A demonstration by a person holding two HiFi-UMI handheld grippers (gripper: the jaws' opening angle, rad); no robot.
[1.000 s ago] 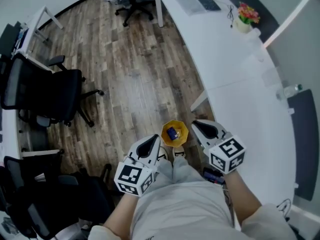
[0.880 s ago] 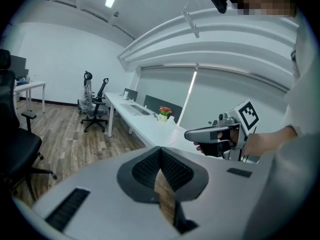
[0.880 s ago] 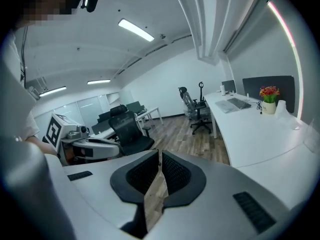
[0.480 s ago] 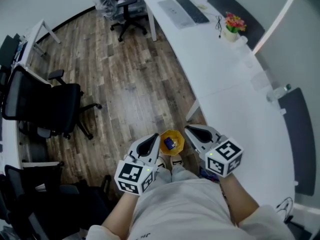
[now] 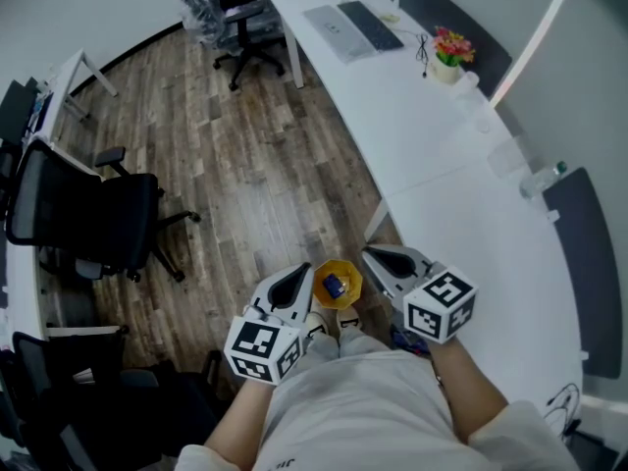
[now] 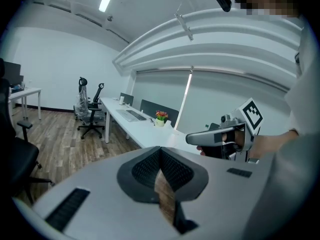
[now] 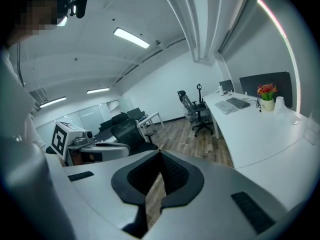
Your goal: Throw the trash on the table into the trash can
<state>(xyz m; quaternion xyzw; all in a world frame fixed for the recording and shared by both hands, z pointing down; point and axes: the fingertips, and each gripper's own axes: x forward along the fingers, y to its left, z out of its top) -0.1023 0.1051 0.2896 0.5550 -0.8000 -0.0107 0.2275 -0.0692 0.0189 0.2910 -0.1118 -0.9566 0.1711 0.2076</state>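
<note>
A small yellow trash can point(image 5: 338, 283) stands on the wooden floor by my feet, with a blue piece of trash point(image 5: 335, 286) inside it. My left gripper point(image 5: 302, 279) hovers just left of the can, its jaws closed to a point with nothing in them. My right gripper point(image 5: 373, 258) hovers just right of the can; it has just closed the last bit and is shut, also holding nothing. In the left gripper view my left gripper point(image 6: 160, 150) points toward the white desk, with the right gripper point(image 6: 192, 138) beside it. The right gripper view shows my right gripper point(image 7: 160, 154) and the left gripper point(image 7: 129, 145).
The long curved white desk point(image 5: 471, 194) runs along the right, carrying a keyboard point(image 5: 371, 23), a flower pot point(image 5: 446, 52) and a bottle point(image 5: 545, 175). A black office chair point(image 5: 88, 214) stands at left, more chairs point(image 5: 231, 18) at the far end. A dark object point(image 5: 407, 340) lies under the desk edge.
Both grippers have lifted a little, staying on either side of the trash can. The head view has swung, showing more of the desk's far end.
</note>
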